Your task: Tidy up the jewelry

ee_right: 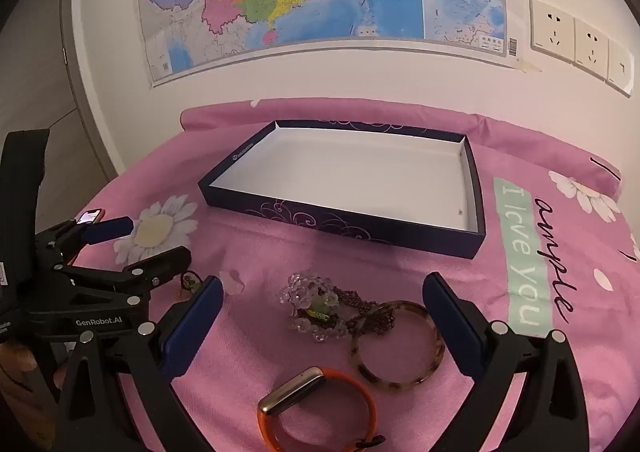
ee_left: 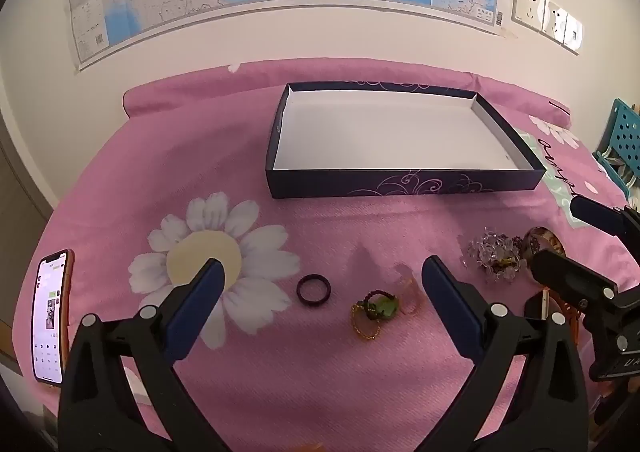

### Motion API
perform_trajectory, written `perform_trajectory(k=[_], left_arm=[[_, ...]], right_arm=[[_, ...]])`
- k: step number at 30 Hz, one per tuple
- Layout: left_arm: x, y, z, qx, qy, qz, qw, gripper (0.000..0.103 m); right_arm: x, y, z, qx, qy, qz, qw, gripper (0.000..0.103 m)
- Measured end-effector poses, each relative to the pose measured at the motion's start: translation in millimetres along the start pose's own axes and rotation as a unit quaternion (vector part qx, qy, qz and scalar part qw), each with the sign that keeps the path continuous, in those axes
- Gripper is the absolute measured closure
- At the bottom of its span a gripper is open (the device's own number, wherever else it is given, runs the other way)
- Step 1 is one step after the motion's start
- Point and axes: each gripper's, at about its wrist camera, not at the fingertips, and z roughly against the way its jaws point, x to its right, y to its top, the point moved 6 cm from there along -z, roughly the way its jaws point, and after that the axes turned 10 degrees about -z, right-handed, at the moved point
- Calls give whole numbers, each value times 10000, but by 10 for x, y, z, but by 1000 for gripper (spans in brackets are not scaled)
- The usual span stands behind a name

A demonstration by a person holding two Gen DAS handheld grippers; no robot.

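- Tongs both spread wide, gripping nothing: left tongs (ee_left: 320, 284) over the small pieces, right tongs (ee_right: 322, 302) over the larger ones, all jewelry lying on the pink bedspread (ee_left: 140, 180) short of the open box (ee_left: 404, 188).
- Could pinch cloth along with the dark ring (ee_left: 314, 290) — low profile on soft fabric.
- Could snag the green bead tangle (ee_left: 374, 312) and drag the pale pink ring (ee_left: 408, 294) touching it.
- Could lift the crystal cluster (ee_right: 314, 306) with the dark beaded strand (ee_right: 368, 310) and tortoiseshell bangle (ee_right: 398, 344) trailing — overlapped, possibly entangled.
- Could let the orange-strapped watch (ee_right: 316, 408) swing or slip if gripped by the strap.
- Could knock the two tongs together — close neighbours above the bedspread.
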Motion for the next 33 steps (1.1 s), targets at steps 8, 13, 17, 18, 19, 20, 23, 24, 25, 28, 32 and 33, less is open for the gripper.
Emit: perform_trajectory(k=[8,13,17,18,19,20,23,24,25,28,32,33], left_arm=[[54,-22,40,-13,18,12,10000,6],[59,-51,43,-16,9,17,10000,6],[43,-35,11,-45,6,21,10000,6],[36,-29,-3,-56,-5,28,10000,6],[33,-30,-1,-56,-13,26,10000,6],[35,-29,-1,-60,-12,28,10000,6],[39,-28,-3,-62,-12,24,10000,6],[40,-29,-3,-65,-11,25,10000,6],[40,-31,-3,-64,-10,25,10000,6],[41,-31,-4,-62,-6,27,10000,6],[42,-30,-4,-61,-9,26,10000,6],[44,-31,-4,-61,-9,23,10000,6]], right_arm=[[-11,-16,-18,-64,-8,-57,10000,6],[9,-27,-20,-79,-34,-66,9999,6],[16,-32,-25,-86,-18,-84,9999,6],[18,-28,-24,-91,-7,-85,9999,6],[15,-30,-21,-78,-22,-84,9999,6],[6,-30,-19,-74,-23,-77,9999,6],[8,-28,-24,-84,-6,-75,9999,6],[5,-24,-26,-87,11,-70,9999,6],[5,-27,-26,-82,6,-64,9999,6],[4,-22,-22,-73,19,-75,9999,6],[11,-16,-22,-62,39,-88,9999,6],[13,-17,-18,-58,28,-85,9999,6]])
